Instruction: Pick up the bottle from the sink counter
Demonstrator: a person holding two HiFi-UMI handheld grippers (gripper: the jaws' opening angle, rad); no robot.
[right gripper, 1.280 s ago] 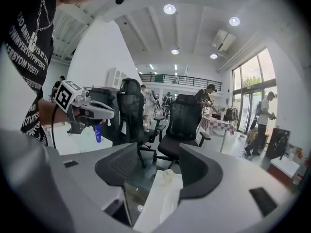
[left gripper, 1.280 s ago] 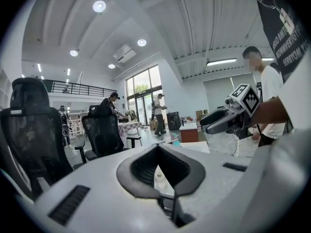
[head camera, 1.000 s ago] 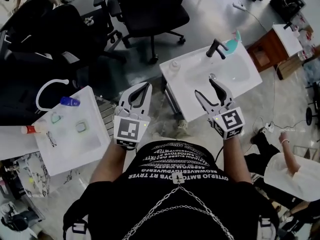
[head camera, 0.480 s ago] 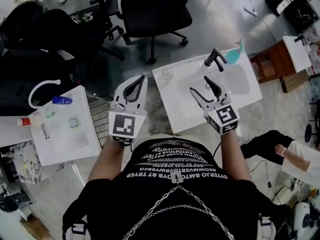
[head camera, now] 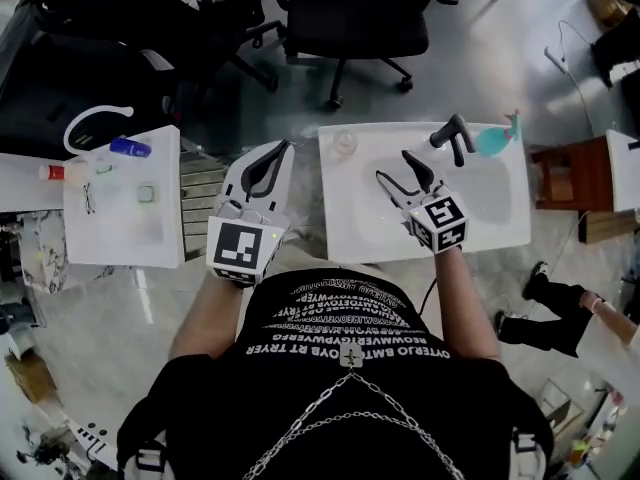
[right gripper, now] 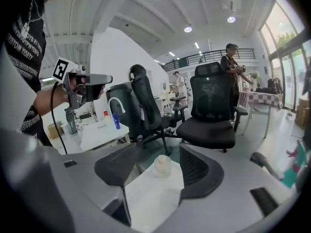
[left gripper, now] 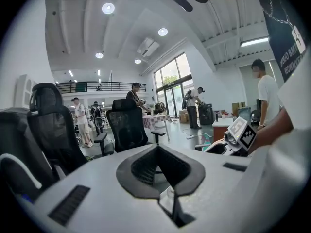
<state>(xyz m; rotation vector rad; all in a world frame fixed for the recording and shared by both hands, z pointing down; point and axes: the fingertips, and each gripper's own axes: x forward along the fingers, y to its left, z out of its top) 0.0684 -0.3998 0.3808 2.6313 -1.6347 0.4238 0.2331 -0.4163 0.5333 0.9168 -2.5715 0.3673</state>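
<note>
A small translucent bottle (head camera: 345, 144) stands near the far left corner of the white sink counter (head camera: 350, 233). My right gripper (head camera: 394, 165) hovers over the basin to the right of the bottle, open, with nothing between its fingers. In the right gripper view the bottle (right gripper: 162, 165) shows ahead through the gap of the right gripper (right gripper: 161, 148). My left gripper (head camera: 285, 147) is shut and empty, just off the counter's left edge. In the left gripper view the tips of the left gripper (left gripper: 156, 147) meet, and the bottle (left gripper: 168, 194) shows faintly below them.
A black faucet (head camera: 452, 133) and a teal object (head camera: 497, 138) stand at the counter's far right. A second white counter (head camera: 120, 218) at the left holds a blue bottle (head camera: 130, 148) and small items. Black office chairs (head camera: 350, 8) stand beyond. A person (head camera: 560, 308) sits at the lower right.
The view has swung round, so the sink counter now lies square ahead. Both grippers have come closer to it, and the right gripper is nearer the bottle.
</note>
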